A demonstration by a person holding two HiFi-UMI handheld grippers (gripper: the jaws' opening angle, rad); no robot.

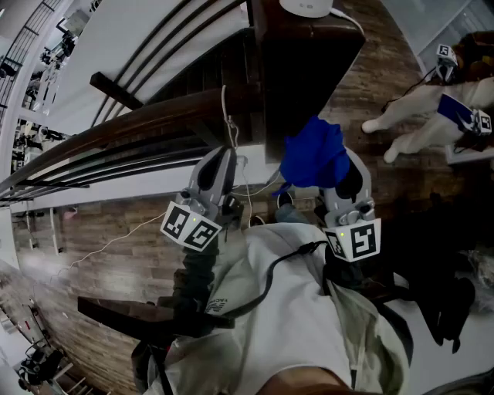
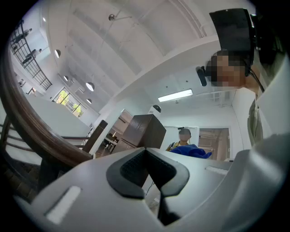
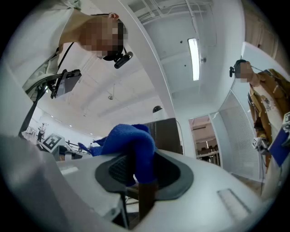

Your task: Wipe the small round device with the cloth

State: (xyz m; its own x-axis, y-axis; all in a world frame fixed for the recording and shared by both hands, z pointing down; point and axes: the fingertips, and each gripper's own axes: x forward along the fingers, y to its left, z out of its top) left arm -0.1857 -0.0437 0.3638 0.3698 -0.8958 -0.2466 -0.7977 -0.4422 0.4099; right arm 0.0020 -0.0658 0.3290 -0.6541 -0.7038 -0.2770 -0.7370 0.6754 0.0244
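Observation:
The small round white device sits on top of a tall dark cabinet at the top of the head view; it also shows above the cabinet in the left gripper view. My right gripper is shut on a blue cloth, which bunches over its fingertips and drapes across the pads. The cloth hides the jaw tips. My left gripper is held beside it, close to my body, shut with nothing between its pads. Both grippers are well short of the device.
A curved dark handrail with rails runs along the left. A white cable hangs beside the cabinet. Another person with marker cubes stands at the upper right. A dark bar crosses at lower left over the wood floor.

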